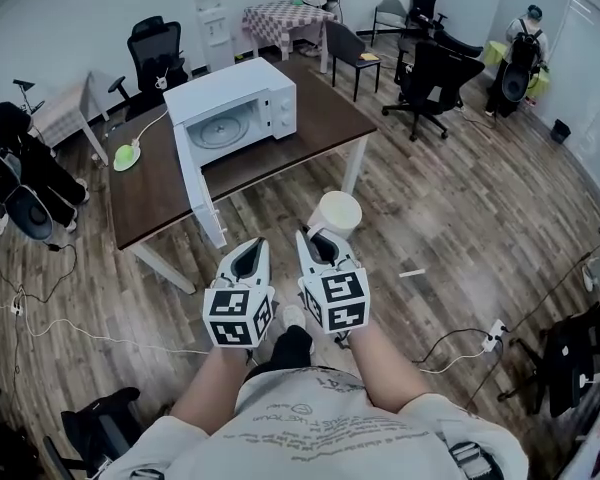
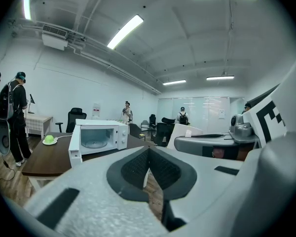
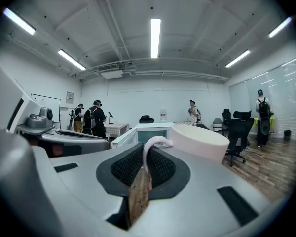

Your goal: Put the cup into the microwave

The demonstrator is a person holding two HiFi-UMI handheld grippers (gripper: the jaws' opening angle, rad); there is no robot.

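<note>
Jaws of right gripper pinch cup handle.

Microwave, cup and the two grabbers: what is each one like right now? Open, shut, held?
Microwave: on the table, nothing on its glass plate.
Microwave door: swung wide open.
Cup: upright in the air, held by its handle, not in the microwave yet.
Right gripper: shut on the cup's handle.
Left gripper: shut, nothing in it.
</note>
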